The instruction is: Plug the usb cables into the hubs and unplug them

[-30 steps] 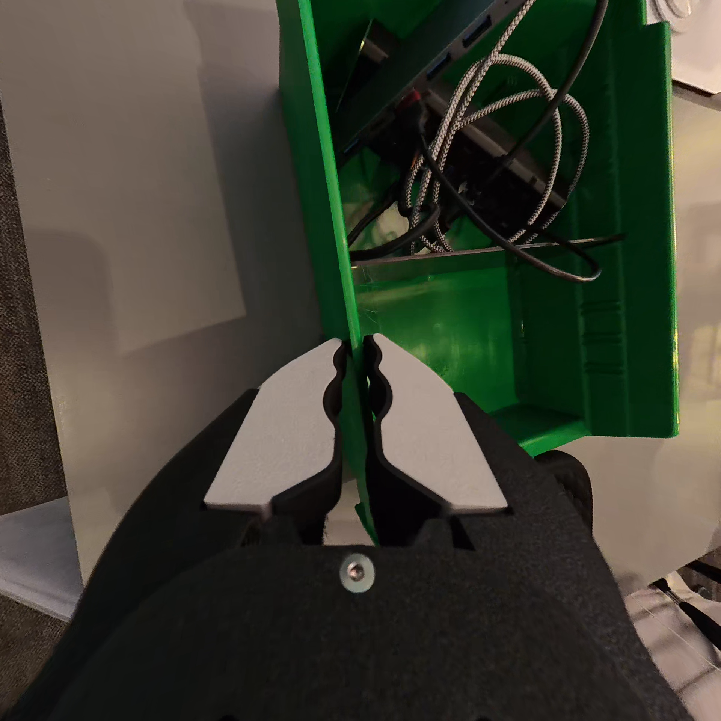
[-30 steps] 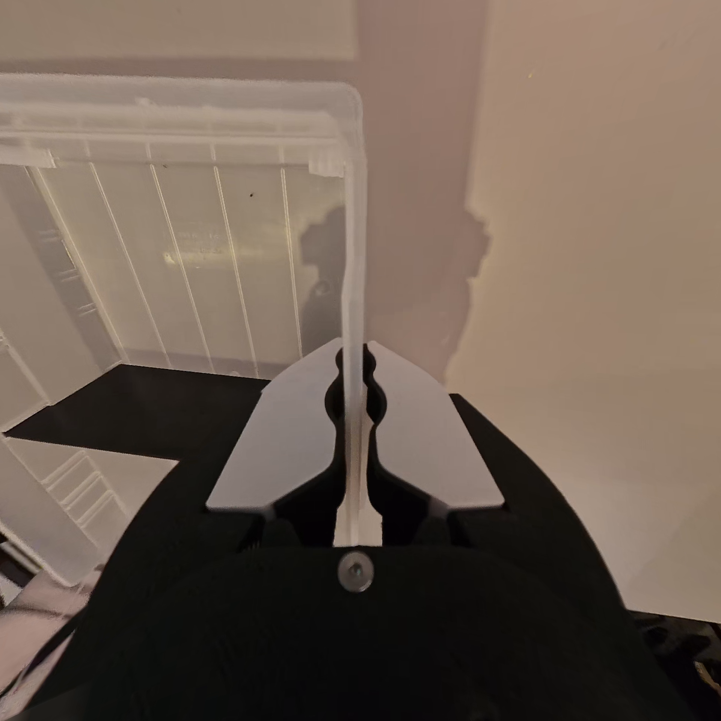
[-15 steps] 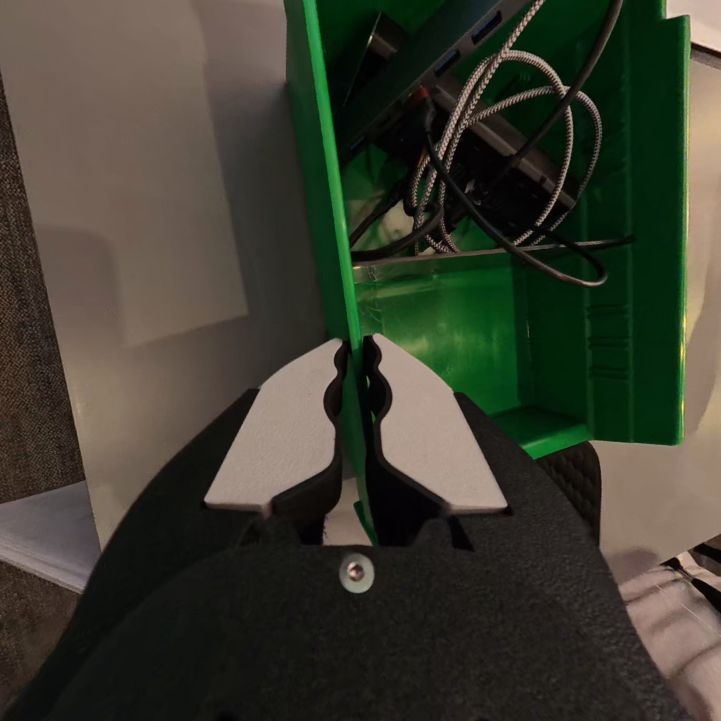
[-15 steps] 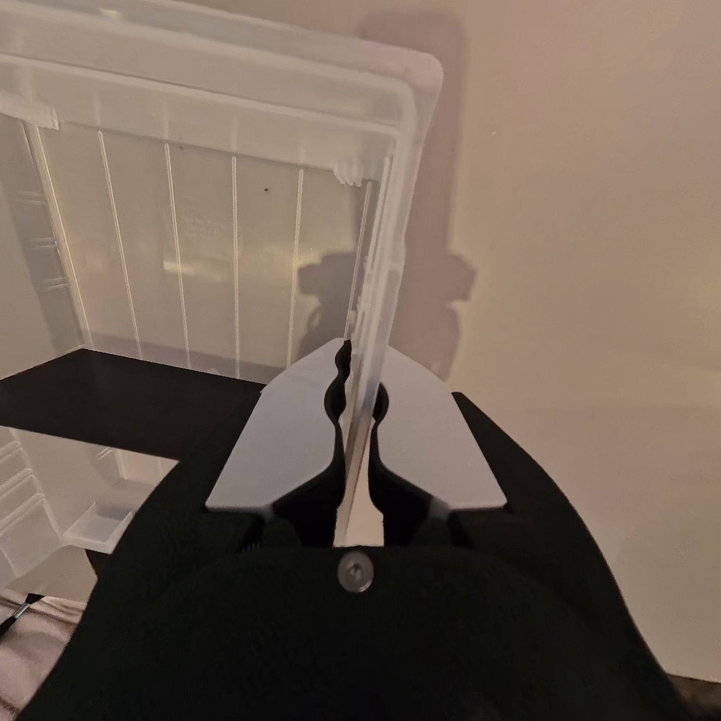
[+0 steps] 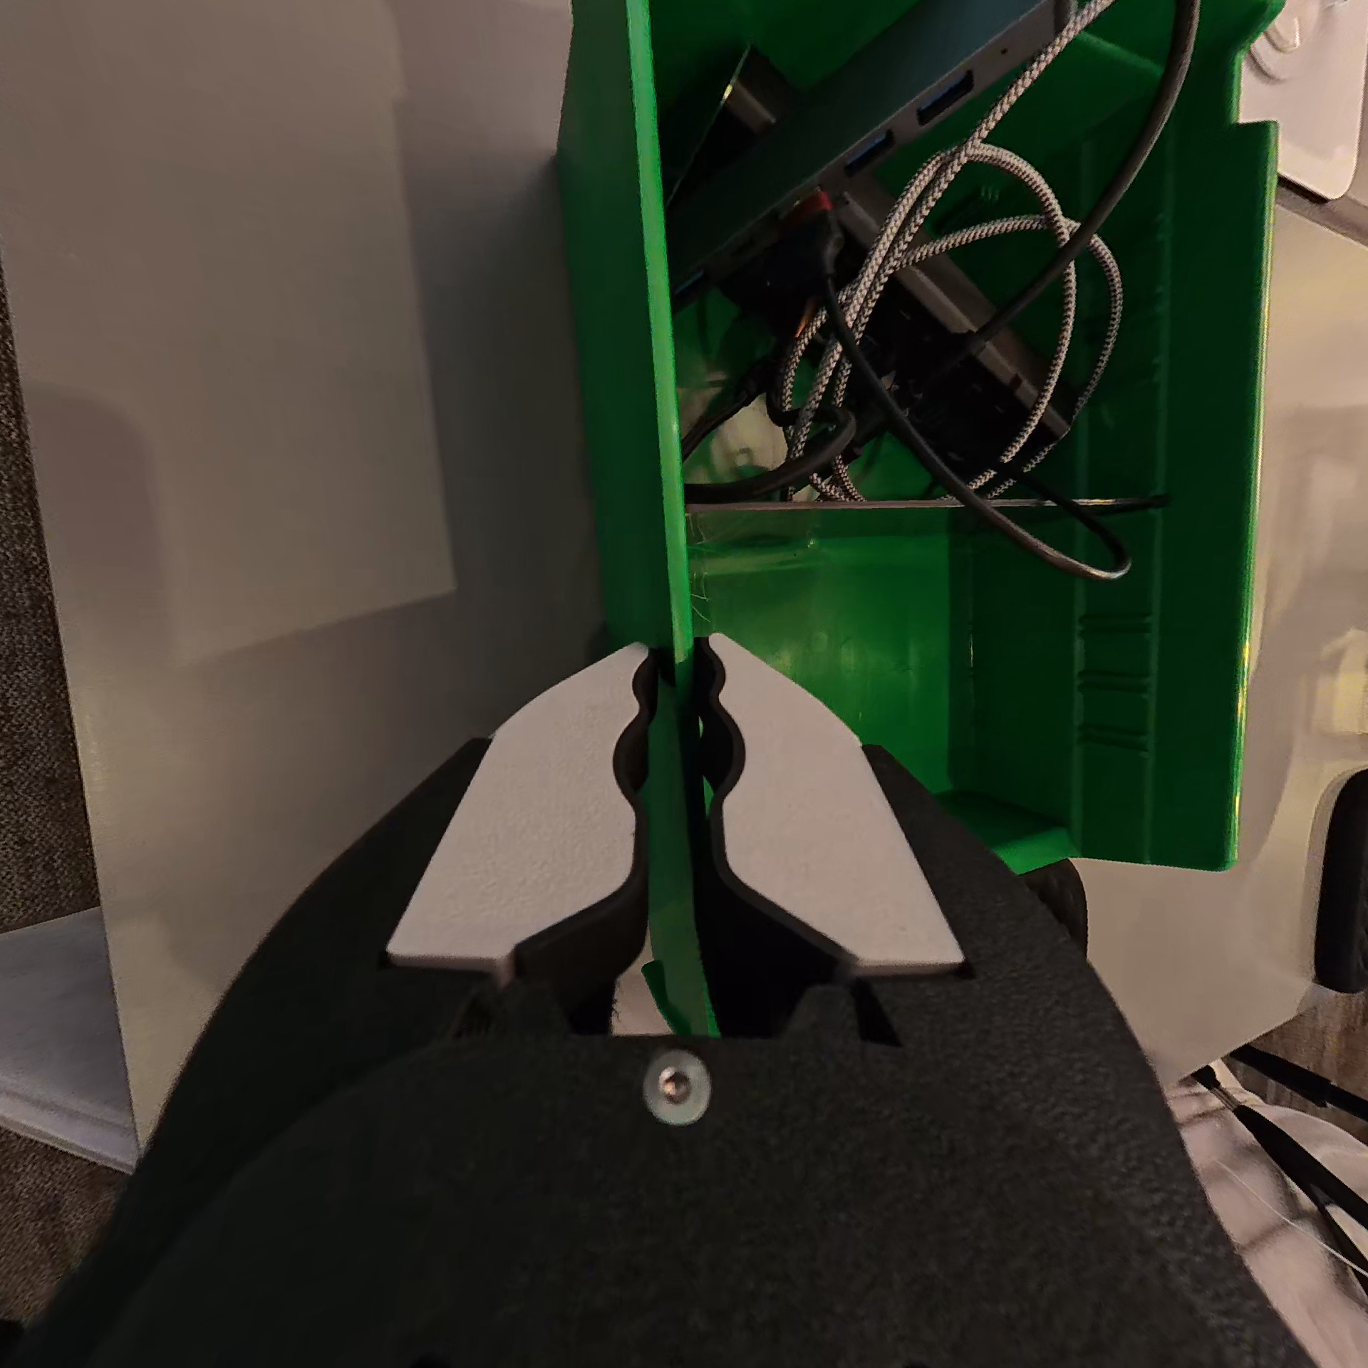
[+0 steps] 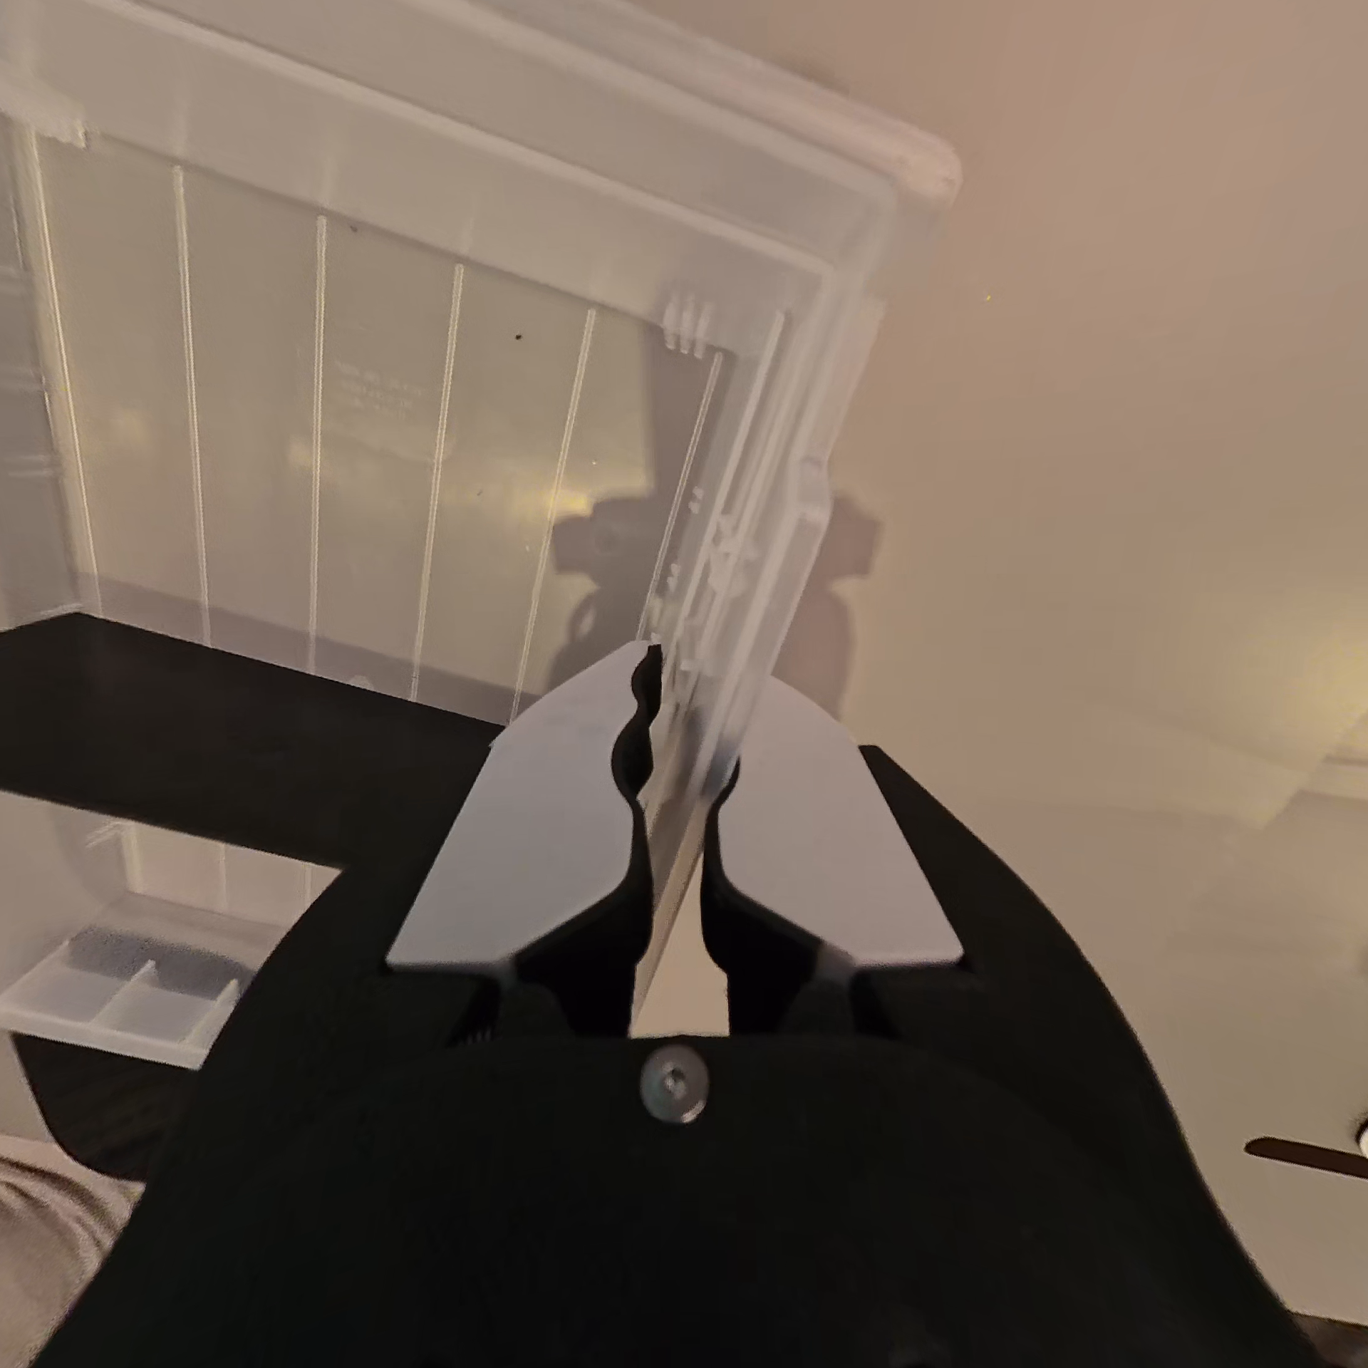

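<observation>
My left gripper [image 5: 682,655] is shut on the left wall of a green bin [image 5: 1110,666] and holds it tilted up. In the bin's far part lie grey USB hubs [image 5: 955,81], a braided grey-white cable [image 5: 1036,244] and thin black cables [image 5: 1036,533], tangled together behind a clear divider. My right gripper [image 6: 692,659] is shut on the right wall of a clear plastic bin [image 6: 444,333], which is lifted and tilted; I see nothing inside it.
A white table top [image 5: 222,370] lies under the green bin. A pale wall or surface [image 6: 1110,444] fills the right of the right wrist view. A black surface [image 6: 185,725] shows through the clear bin. White cloth with black straps [image 5: 1295,1147] is at lower right. The gap from one gripper's tips to the other's is roughly 85 centimetres.
The clear bin has tilted and swung right in the right gripper's hold. The green bin has shifted slightly in view, still held by the left gripper.
</observation>
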The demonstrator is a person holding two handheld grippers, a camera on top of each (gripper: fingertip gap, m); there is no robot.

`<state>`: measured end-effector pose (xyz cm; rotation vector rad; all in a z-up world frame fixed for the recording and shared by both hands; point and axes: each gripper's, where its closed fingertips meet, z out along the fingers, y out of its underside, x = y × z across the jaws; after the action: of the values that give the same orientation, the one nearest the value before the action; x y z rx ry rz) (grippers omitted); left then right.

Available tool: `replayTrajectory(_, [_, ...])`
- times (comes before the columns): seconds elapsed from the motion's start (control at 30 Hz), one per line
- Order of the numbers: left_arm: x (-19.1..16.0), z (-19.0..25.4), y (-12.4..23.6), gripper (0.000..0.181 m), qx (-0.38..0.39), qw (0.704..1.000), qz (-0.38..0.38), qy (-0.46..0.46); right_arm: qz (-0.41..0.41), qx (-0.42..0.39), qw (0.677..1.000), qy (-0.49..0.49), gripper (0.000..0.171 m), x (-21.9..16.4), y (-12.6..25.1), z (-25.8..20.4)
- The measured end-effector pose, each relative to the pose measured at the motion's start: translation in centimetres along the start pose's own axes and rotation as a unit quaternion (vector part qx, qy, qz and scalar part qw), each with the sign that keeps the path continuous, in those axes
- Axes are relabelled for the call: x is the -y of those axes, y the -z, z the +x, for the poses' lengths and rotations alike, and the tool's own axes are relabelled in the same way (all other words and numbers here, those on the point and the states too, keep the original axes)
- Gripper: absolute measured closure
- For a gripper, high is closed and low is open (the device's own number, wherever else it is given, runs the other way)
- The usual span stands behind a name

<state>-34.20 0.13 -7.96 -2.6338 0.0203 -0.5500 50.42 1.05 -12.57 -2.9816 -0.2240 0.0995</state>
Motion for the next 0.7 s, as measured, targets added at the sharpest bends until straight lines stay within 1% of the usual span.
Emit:
replayTrajectory(0.2, [0.2,-0.1,0.0,0.173,-0.012,1.000,0.012,0.019,0.003,-0.006,1.000,-0.019,0.161,0.1,0.0,0.0])
replayTrajectory(0.27, [0.4,0.0,0.3,0.172,-0.016,0.999,0.019,0.024,0.010,-0.025,1.000,-0.016,0.150,-0.1,0.0,0.4])
replayTrajectory(0.3, [0.7,0.0,0.6,0.172,-0.016,0.999,0.029,0.026,0.014,-0.036,0.999,-0.013,0.143,-0.2,0.2,0.6])
replayTrajectory(0.33, [1.3,0.1,1.1,0.174,-0.015,0.998,0.049,0.029,0.026,-0.048,0.998,-0.014,0.140,0.0,0.6,0.8])
replayTrajectory(0.43, [3.6,0.9,3.9,0.172,-0.001,0.991,0.129,0.021,0.092,-0.069,0.993,-0.014,0.132,1.2,3.1,0.7])
replayTrajectory(0.5, [5.6,2.3,6.1,0.166,0.008,0.980,0.196,-0.022,0.152,-0.111,0.982,-0.008,0.128,2.4,6.1,1.0])
replayTrajectory(0.53, [6.6,3.3,7.1,0.161,0.012,0.972,0.228,-0.047,0.194,-0.131,0.972,0.000,0.126,3.2,8.1,0.7])
replayTrajectory(0.57, [7.6,4.5,7.9,0.161,0.010,0.963,0.258,-0.077,0.246,-0.143,0.959,0.008,0.124,4.2,10.3,-0.1])
replayTrajectory(0.6, [8.5,5.8,8.3,0.158,0.007,0.953,0.283,-0.108,0.307,-0.145,0.940,0.015,0.122,5.3,12.7,-1.4])
replayTrajectory(0.67, [10.1,7.5,7.9,0.143,0.024,0.935,0.320,-0.149,0.435,-0.122,0.891,0.034,0.120,7.0,18.0,-5.6])
replayTrajectory(0.7, [10.9,7.9,7.3,0.145,0.044,0.928,0.327,-0.170,0.491,-0.103,0.864,0.044,0.121,7.4,20.4,-8.1])
